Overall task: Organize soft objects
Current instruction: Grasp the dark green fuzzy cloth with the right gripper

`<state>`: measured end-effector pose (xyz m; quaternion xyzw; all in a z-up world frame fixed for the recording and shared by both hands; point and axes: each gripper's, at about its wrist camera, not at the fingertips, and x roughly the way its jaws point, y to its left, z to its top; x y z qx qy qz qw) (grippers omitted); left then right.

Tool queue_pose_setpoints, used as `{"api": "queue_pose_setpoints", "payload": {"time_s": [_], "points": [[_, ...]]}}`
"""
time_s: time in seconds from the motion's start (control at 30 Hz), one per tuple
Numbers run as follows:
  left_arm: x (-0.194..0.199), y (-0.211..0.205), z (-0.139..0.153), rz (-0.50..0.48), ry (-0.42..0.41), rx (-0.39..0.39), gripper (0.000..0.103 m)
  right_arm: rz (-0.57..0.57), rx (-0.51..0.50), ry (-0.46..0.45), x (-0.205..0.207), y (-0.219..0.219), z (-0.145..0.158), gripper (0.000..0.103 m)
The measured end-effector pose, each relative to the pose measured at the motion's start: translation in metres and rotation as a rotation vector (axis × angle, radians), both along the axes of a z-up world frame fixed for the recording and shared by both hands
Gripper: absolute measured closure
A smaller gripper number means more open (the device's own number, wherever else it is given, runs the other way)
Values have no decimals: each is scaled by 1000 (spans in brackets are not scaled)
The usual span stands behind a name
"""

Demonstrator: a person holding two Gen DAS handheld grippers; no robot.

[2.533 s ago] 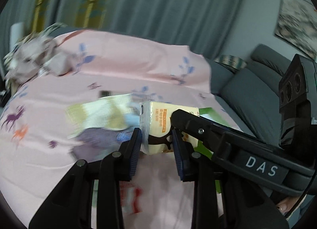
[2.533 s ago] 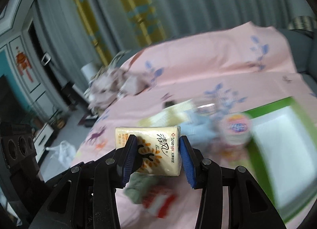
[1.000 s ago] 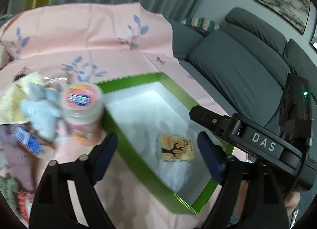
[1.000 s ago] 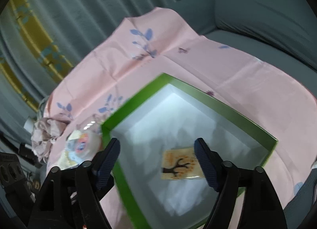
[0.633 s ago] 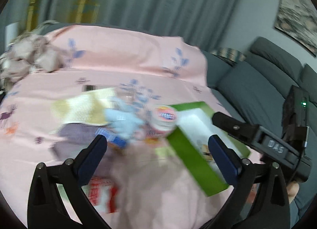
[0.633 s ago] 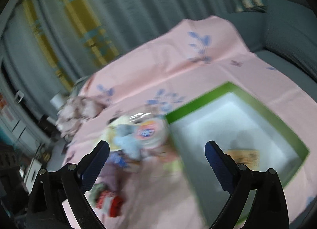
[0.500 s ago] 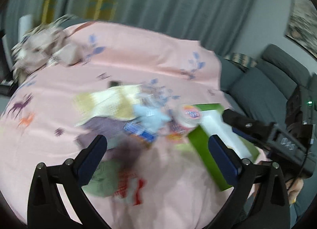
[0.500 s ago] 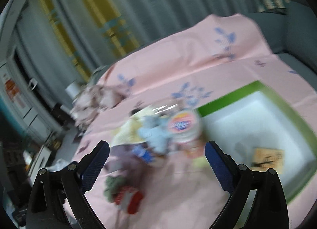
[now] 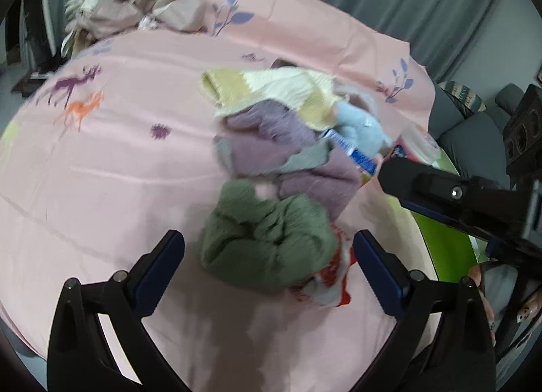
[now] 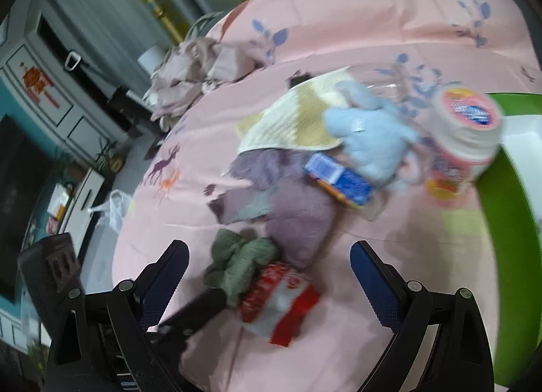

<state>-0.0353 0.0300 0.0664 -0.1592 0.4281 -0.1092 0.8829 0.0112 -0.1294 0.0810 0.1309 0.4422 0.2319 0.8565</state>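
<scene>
Left gripper (image 9: 269, 256) hangs with jaws spread wide and empty, straddling a green cloth (image 9: 267, 243) on the pink sheet (image 9: 118, 161). A red-and-white packet (image 9: 330, 285) touches the cloth's right side. Beyond lie a purple cloth (image 9: 291, 155), a yellow knit (image 9: 271, 90) and a blue plush (image 9: 360, 129), heaped together. Right gripper (image 10: 269, 273) is also wide apart, holding nothing, above the green cloth and packet. A pink tub (image 10: 464, 138) stands beside the green box (image 10: 504, 209).
</scene>
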Motion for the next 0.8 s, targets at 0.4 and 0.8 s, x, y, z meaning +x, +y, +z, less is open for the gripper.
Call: {"api": "queue_pose_setpoints", "payload": {"time_s": [0.4,0.8], "points": [[12,10,-33,-24,132,-79,34,94,-62,115,24,47,-46,62],[7,1,-25,-69,64,-79,88,161,-65,62,15,57,-48,91]]}}
